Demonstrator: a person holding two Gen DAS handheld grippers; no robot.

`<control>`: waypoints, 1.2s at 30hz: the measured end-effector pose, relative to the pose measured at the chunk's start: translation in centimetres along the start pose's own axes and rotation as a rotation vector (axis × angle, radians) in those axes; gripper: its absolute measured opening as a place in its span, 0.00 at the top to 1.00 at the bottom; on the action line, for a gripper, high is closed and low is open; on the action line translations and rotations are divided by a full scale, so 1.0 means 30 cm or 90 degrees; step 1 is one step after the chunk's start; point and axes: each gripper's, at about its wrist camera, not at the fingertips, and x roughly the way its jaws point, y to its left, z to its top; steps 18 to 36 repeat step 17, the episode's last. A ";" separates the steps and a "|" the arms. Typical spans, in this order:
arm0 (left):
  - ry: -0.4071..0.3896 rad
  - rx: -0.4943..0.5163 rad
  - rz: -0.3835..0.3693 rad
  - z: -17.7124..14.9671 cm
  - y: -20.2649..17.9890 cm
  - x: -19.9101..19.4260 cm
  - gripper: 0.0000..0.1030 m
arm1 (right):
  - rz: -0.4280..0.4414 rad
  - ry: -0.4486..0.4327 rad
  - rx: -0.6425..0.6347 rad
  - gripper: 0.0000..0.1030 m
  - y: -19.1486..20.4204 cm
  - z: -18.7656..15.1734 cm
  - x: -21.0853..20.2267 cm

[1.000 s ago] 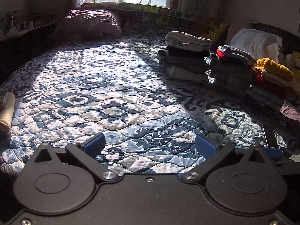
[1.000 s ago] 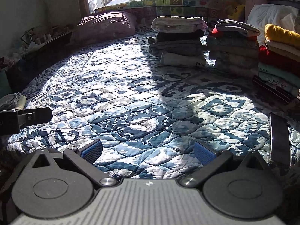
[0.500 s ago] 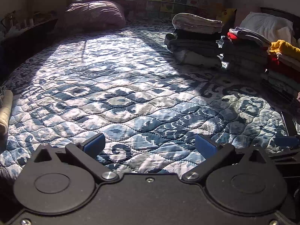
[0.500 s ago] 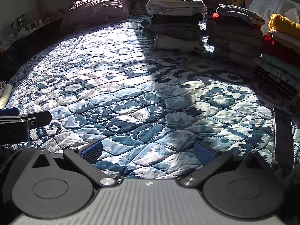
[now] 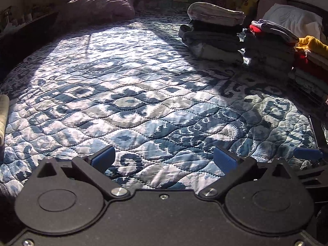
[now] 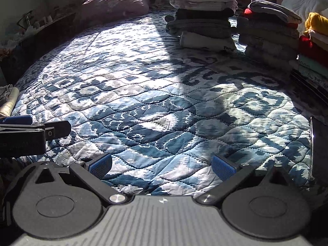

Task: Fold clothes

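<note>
Left gripper: the black two-finger left gripper with blue pads hangs low over the quilt, fingers spread wide, nothing between them.
Right gripper: the grey-bodied right gripper with blue pads is likewise spread and empty, just beside the left one, whose tip shows at the left edge of the right wrist view.
Work surface: the blue-and-white patterned quilted bedspread lies bare in front of both grippers; no loose garment is spread on it.
Folded clothes: a stack of folded grey and cream garments stands at the far side, next to a second stack of grey garments with a red layer and, at the right edge, a pile with a mustard-yellow piece on top.
Possible next garment: a pale beige rolled cloth lies at the left edge of the bed; whether it is waiting to be folded I cannot tell.
Other objects: a dark flat slab, perhaps a phone, lies on the quilt beside the right gripper; a mauve pillow sits near the window.
Risk: reaching right could nudge the slab, or a careless placement could topple the tall stacks; pinching low could catch the quilt itself.
Writing: the bottom garment of the nearer stack carries small dark letters, seemingly "Par…"; the rest is unreadable.
</note>
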 end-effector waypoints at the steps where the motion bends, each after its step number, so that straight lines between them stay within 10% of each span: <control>1: -0.001 -0.001 0.005 0.001 0.002 0.001 0.00 | -0.002 -0.001 0.003 0.01 -0.002 0.001 -0.002; 36: -0.019 -0.024 -0.009 0.001 0.033 -0.046 0.00 | -0.006 -0.022 -0.003 0.01 0.040 0.020 -0.023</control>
